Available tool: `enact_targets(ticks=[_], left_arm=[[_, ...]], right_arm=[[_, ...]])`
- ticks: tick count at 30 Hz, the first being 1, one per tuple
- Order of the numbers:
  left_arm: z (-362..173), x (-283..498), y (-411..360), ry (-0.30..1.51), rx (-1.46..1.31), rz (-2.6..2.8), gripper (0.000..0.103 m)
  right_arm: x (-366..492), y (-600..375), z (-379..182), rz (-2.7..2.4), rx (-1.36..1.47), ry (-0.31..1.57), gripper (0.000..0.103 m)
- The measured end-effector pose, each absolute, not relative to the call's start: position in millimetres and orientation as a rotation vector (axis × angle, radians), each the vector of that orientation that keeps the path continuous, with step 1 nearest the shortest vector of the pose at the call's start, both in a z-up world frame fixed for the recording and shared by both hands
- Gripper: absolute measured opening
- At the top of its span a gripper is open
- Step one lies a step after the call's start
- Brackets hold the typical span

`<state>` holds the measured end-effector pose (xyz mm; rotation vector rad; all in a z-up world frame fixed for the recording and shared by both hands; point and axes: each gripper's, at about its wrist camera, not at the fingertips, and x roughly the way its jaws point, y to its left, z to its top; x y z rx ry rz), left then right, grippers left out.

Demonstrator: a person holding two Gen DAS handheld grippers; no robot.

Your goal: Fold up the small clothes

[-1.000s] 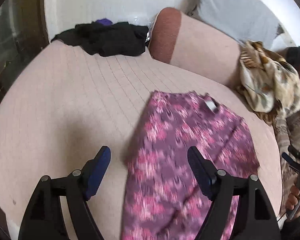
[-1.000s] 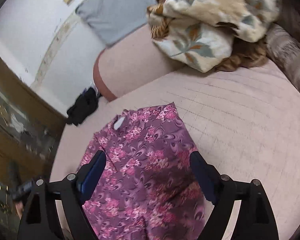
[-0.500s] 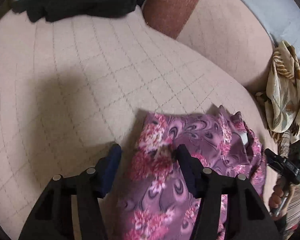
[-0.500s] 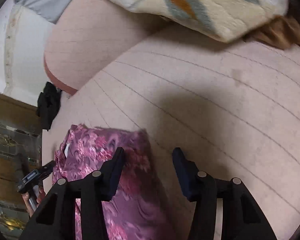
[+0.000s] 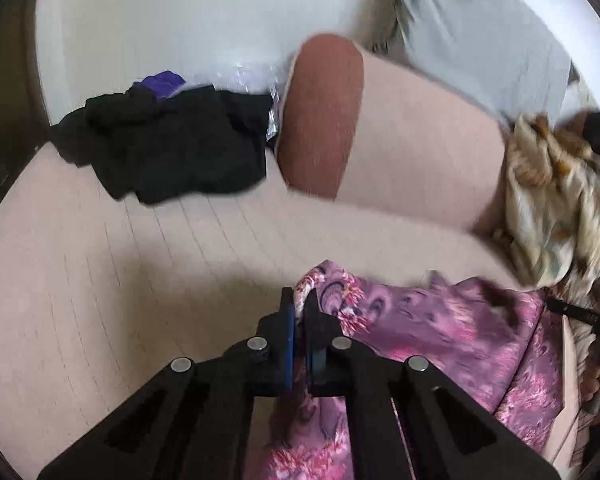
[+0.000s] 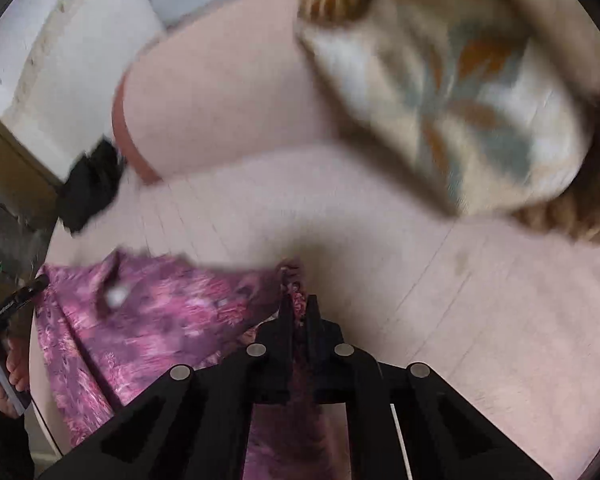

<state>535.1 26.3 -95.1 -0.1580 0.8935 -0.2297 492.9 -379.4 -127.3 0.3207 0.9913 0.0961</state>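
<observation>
Bedding in pale pink quilt (image 5: 100,300) carries everything. Against its far edge leans a pink bolster (image 5: 412,148) with a rust-brown end, a floral blanket (image 6: 460,100) bunched beside it near the far right corner. Black clothes (image 5: 172,152) lie heaped at the far left corner. Near the front edge hangs the purple flowered garment (image 5: 440,320), stretched between both tools. The left gripper (image 5: 299,312) is clamped on one corner, the right gripper (image 6: 298,312) clamped on the other.
</observation>
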Motion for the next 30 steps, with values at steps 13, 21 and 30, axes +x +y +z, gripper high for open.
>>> enact_targets(ticks=[13, 21, 30], left_arm=[[-131.3, 595.4, 10.5, 0.929, -0.082, -0.224, 0.004], [-214.0, 619.9, 18.0, 1.127, -0.097, -0.131, 0.011], [-118.7, 409.3, 72.8, 1.001, -0.074, -0.07, 0.072]], right_arm=[[541.2, -358.9, -131.7, 0.076, 0.207, 0.948, 0.002], [569.2, -374.1, -204.7, 0.032, 0.298, 1.077, 0.007], [400.4, -388.4, -118.8, 0.085, 0.428, 0.924, 0.073]])
